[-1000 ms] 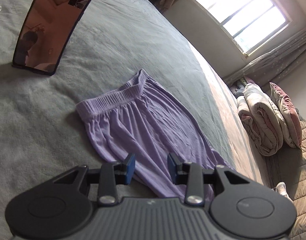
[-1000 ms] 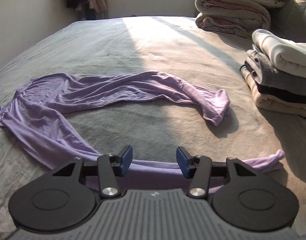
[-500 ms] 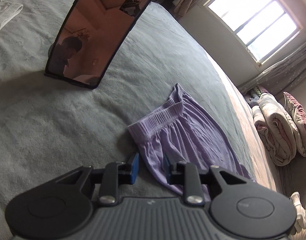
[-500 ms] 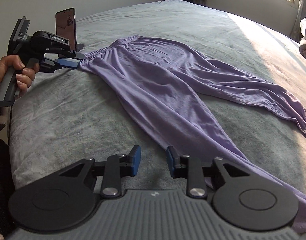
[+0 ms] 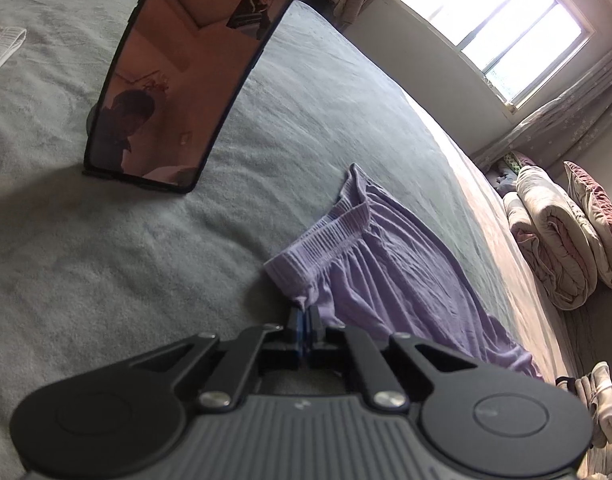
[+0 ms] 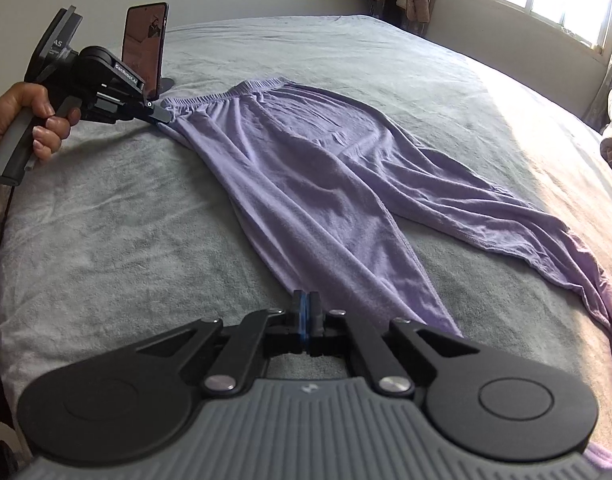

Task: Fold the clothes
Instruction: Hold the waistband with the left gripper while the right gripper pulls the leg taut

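A grey-covered bed (image 6: 105,240) carries spread purple trousers (image 6: 326,184) and a propped phone (image 5: 193,80).

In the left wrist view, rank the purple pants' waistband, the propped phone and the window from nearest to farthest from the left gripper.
1. Waistband of the purple pants, its corner pinched at the left gripper.
2. Phone, propped upright on the bed, ahead and to the left.
3. Window, in the far wall, upper right.

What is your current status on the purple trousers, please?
Left gripper shut on waistband corner. Right gripper shut on near leg edge. Purple trousers flat on bed, legs splayed. Phone standing nearby.
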The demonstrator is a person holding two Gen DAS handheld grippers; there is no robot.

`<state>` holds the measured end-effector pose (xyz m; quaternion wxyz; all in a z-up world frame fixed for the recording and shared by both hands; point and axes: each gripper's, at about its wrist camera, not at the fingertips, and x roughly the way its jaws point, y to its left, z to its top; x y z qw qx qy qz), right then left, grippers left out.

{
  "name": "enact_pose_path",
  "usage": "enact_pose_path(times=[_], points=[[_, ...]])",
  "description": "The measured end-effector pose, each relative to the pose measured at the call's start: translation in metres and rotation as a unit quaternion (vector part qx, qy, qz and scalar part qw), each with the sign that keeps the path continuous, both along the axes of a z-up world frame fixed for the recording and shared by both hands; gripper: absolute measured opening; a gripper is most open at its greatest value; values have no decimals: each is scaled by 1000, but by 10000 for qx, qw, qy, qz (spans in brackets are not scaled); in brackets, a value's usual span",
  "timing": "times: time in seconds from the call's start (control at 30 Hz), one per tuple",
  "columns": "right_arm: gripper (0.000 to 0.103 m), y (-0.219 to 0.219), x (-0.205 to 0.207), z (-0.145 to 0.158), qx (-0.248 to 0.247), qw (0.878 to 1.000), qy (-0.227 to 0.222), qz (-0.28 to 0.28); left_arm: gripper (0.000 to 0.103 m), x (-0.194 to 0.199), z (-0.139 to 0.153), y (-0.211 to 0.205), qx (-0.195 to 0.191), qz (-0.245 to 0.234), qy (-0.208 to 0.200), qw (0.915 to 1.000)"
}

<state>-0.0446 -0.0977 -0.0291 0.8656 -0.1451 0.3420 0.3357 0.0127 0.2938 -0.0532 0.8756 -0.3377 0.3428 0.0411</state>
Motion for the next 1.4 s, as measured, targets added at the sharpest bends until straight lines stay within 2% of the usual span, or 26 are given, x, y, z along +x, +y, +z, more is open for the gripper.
enact_pose_path(times=[0.1,0.2,0.27,0.33,0.37,0.57,0.67,0.87,0.93,1.0,1.03,1.17,1.23,1.27,1.4], points=[[0,-8,-4,13,443,9988,211,35,1,-8,5,8,-76,24,-47,10000],[0,-11,-6,18,656,9973,318,42,1,-15,9,11,-84,2,-44,10000],[0,-8,-11,17,533,9982,238,136,1,-19,11,11,-51,-1,-23,10000],[6,-3,-15,15,355,9991,109,188,1,-22,12,11,5,7,-23,10000],[14,0,-17,13,266,9994,76,217,1,-22,11,11,26,-6,3,10000],[14,11,-11,-5,-242,9992,-1,314,1,-16,-1,7,49,-43,287,9996],[14,13,-8,-10,-421,9987,-129,263,1,-15,-2,9,25,-46,302,9995],[16,17,-5,-12,-538,9979,-204,301,1,-12,-2,8,26,-64,329,9994],[19,19,-4,-13,-592,9976,-226,294,1,-12,-2,8,23,-67,332,9994],[34,19,-3,-14,-603,9974,-283,282,1,-13,-2,8,28,-70,333,9994],[34,19,-3,-14,-585,9974,-293,289,1,-12,-2,8,35,-73,335,9994],[33,21,1,-16,-606,9973,-295,275,1,-12,-2,7,65,-67,351,9993],[15,22,2,-19,-660,9968,-308,316,1,-11,-2,7,91,-67,359,9993],[0,23,2,-19,-677,9967,-294,332,1,-12,-2,6,97,-61,359,9993],[0,25,-9,-11,-672,9960,-265,527,1,-14,1,8,103,-30,301,9995]])
